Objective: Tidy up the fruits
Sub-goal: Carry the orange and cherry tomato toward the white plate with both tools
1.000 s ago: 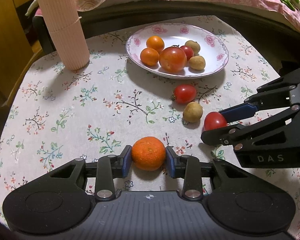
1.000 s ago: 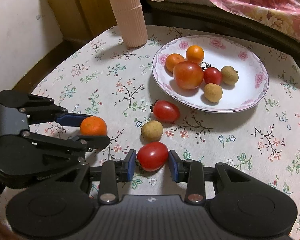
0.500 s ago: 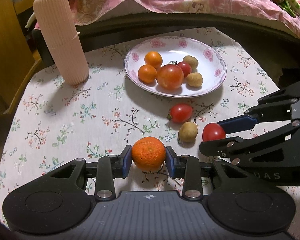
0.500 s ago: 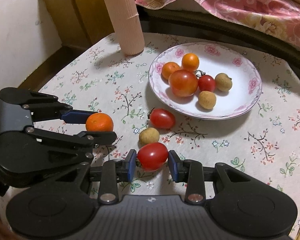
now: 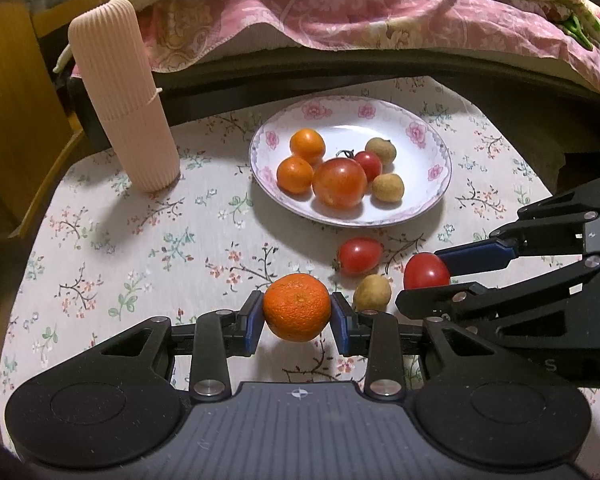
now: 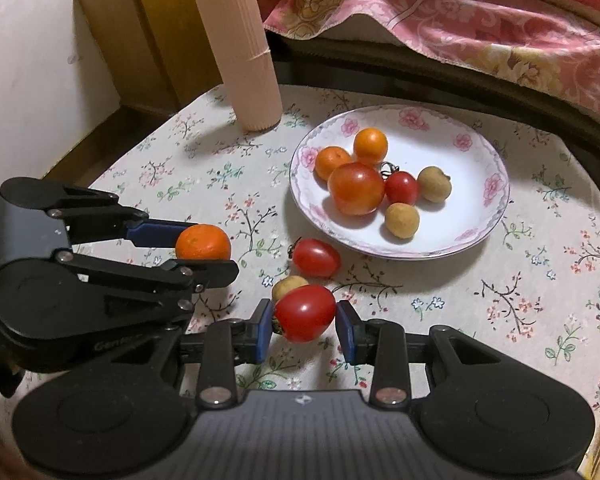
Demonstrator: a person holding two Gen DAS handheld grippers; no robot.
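The left gripper [image 5: 297, 316] is clamped on a mandarin [image 5: 297, 307], its blue pads tight against both sides, the fruit raised off the floral tablecloth [image 5: 140, 240]. Just beside it the right gripper [image 6: 304, 320] pinches a red tomato [image 6: 305, 313] in the same narrow grip. Beyond them a small brown fruit [image 5: 372, 293] and another tomato [image 5: 359, 255] lie on the cloth. Further back, the flowered plate [image 5: 420, 136] holds two mandarins, a big tomato, a small one and two brown fruits; a ribbed pink tumbler [image 5: 124, 96] stands upright left of it
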